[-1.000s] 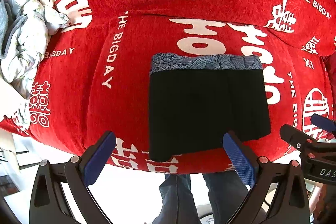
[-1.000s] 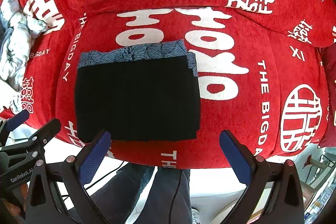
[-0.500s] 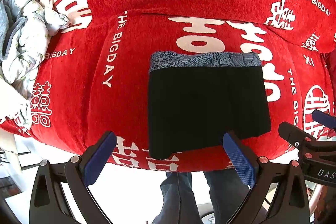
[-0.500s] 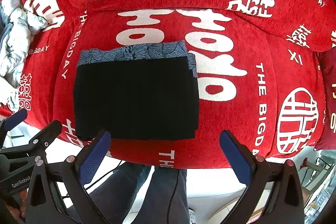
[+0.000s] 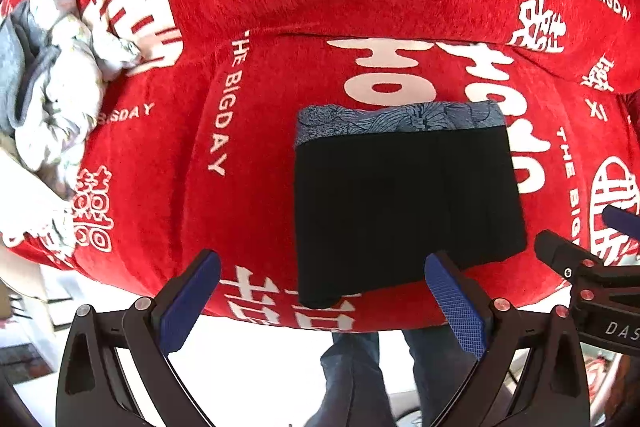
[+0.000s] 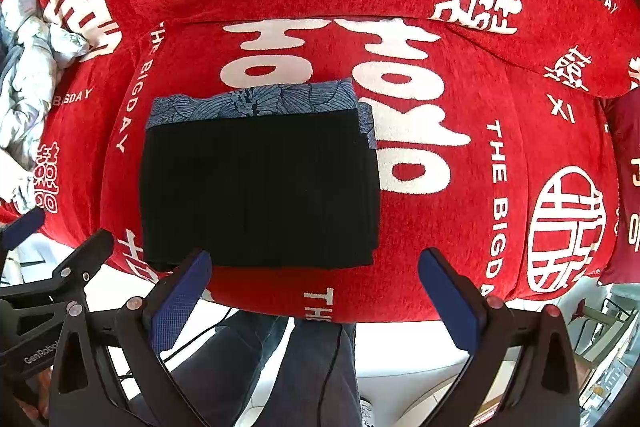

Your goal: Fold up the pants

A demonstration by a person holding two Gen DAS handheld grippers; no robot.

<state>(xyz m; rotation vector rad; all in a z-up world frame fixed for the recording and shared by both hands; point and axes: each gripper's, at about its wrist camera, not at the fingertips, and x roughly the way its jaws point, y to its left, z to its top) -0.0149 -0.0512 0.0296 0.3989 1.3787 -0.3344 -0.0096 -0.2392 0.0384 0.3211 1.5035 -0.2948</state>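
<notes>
1. Red sofa cover (image 5: pixel 248 155), white lettering. Largest item; everything below is placed against the black pants.

2. Black pants (image 5: pixel 404 211), folded into a compact rectangle, lying on the seat cushion near its front edge. In the left wrist view the near left corner droops over that edge. Risk: a nudge or a snag there could slide the fold forward and off the seat.

3. Blue patterned garment (image 6: pixel 256 103), folded, under the pants, a strip showing beyond their far edge and a sliver at their right. Risk: lifting the pants carelessly would drag it along and spoil both stacks.

4. Crumpled pale clothing (image 5: pixel 60 99), well to the left of the pants, far side. No hazard judged.

5. My left gripper (image 5: pixel 320 303), jaws spread wide, holding nothing, just short of the pants' near edge. Risk: its right pad sits close to the hem and could catch it.

6. My right gripper (image 6: pixel 316 299), jaws likewise spread and empty, near the pants' front edge.

Judgement: fold looks finished.
</notes>
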